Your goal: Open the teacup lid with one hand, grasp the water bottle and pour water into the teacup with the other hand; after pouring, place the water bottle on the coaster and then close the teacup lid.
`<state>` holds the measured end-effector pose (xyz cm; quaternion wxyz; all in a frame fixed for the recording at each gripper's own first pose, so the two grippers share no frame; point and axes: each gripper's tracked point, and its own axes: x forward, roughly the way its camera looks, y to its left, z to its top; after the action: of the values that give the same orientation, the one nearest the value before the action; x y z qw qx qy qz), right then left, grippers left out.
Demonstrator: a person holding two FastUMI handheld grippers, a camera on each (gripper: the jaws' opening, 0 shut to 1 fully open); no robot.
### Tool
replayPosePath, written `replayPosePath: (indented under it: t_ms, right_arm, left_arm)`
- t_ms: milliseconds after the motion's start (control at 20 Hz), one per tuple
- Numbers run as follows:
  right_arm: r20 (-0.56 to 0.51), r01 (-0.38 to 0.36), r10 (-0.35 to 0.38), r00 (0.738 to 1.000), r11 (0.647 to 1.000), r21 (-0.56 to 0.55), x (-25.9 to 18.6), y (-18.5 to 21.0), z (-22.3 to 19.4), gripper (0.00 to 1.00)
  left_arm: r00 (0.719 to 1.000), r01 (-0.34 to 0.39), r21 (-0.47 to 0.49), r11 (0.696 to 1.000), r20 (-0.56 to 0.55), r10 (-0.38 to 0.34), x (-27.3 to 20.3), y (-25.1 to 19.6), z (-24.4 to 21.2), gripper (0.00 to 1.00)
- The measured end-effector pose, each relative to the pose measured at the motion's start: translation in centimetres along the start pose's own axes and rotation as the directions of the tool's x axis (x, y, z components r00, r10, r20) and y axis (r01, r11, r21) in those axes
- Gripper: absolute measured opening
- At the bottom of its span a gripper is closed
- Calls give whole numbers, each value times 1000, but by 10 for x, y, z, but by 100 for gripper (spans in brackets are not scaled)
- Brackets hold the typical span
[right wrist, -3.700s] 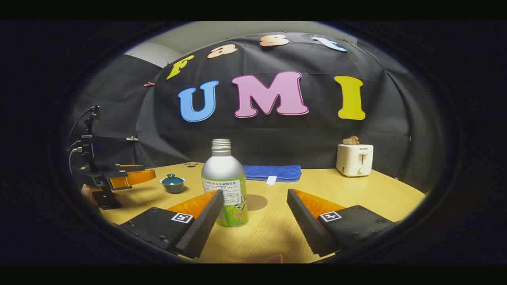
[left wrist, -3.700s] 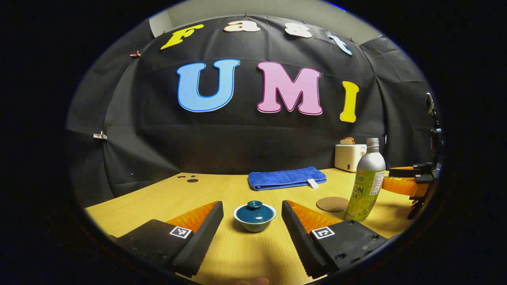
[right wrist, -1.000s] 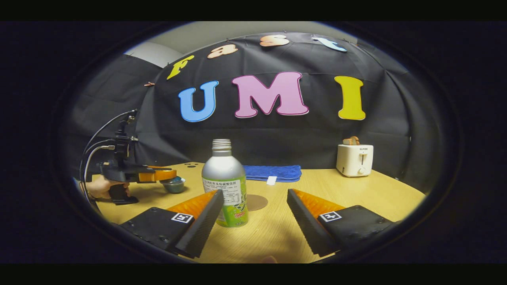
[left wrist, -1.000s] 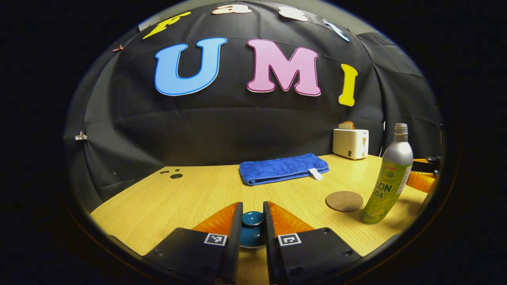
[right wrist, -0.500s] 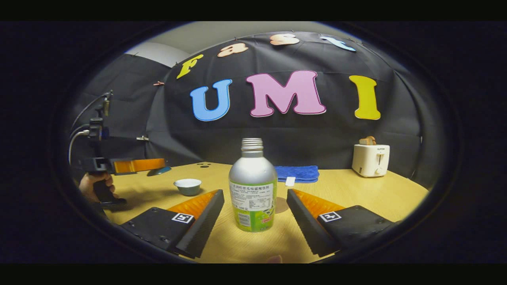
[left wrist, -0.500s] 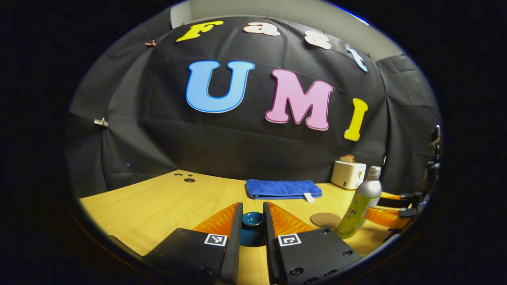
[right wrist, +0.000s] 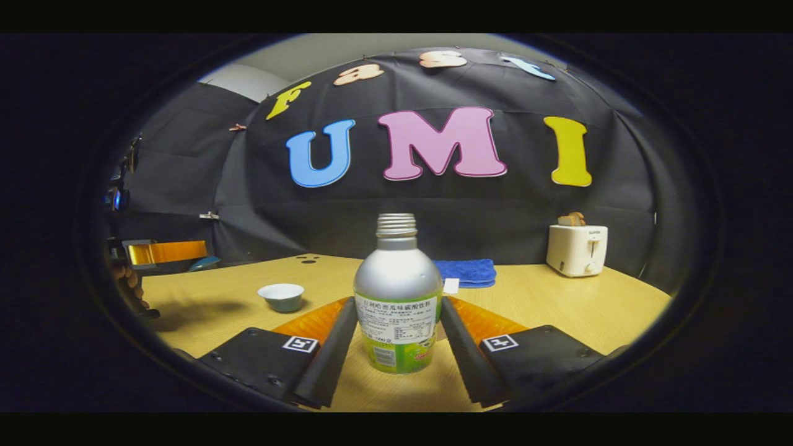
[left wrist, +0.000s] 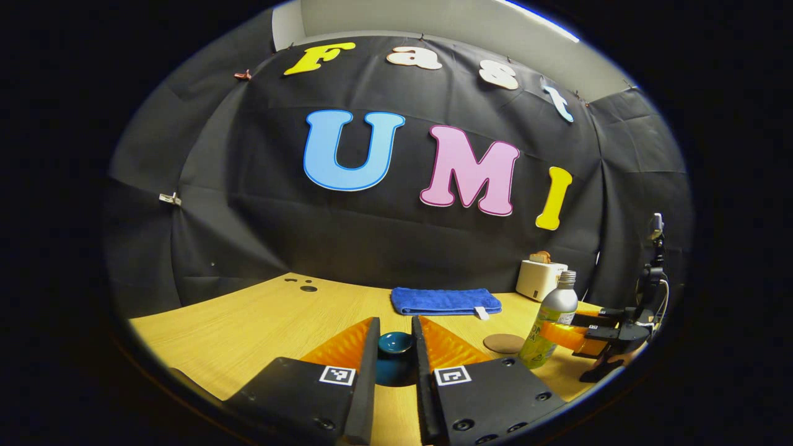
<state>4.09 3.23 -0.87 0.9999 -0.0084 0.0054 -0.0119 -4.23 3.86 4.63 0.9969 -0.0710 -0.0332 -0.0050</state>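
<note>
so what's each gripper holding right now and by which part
The left gripper pinches the teacup lid by its knob. The right gripper closes on the water bottle at its labelled body.

Brushed-metal water bottle [right wrist: 397, 279], wood-grain table [right wrist: 557, 310]

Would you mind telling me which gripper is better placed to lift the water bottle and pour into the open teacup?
The right gripper. Its fingers flank the water bottle, seemingly touching its sides, and the teacup stands uncovered on the table. The left gripper is shut on the teacup lid, holding it raised.
</note>
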Motion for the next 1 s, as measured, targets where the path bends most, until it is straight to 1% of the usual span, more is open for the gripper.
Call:
replayPosePath:
  t_ms: [50,150,250,300,400,450,500,650,850,1000]
  right_arm:
    - [-6,23,-23,1000,1000,-19,0,-3,3,80]
    - [-29,52,-55,998,992,-112,-5,-5,11,78]
    - [-37,67,-79,996,967,-247,-3,-3,27,78]
    - [-23,75,-88,996,944,-323,-1,0,39,78]
    - [17,96,-100,995,876,-474,7,7,66,78]
    - [27,98,-99,995,836,-540,13,13,76,78]
    - [34,99,-98,995,794,-600,19,20,83,78]
    - [42,83,-77,996,667,-741,41,40,90,78]
    - [0,20,-41,999,488,-872,66,67,67,78]
    - [-52,-39,-19,998,403,-914,79,78,41,78]
  left_arm:
    - [1000,12,-14,1000,-3,-12,-2,-1,2,32]
    - [999,32,-33,999,-1,-32,-5,-2,6,32]
    - [1000,25,-41,999,10,-25,-7,10,11,32]
    - [1000,21,-52,998,13,-20,-7,16,12,32]
    - [1000,19,-92,996,7,-19,-8,25,12,32]
    - [1000,16,-109,994,6,-15,-8,31,14,34]
    - [1000,7,-118,993,4,-6,-9,38,14,32]
    - [999,-36,-108,993,14,38,-10,60,17,32]
    - [998,-50,-130,990,15,53,-13,73,21,32]
    - [998,-61,-133,989,11,64,-14,81,19,32]
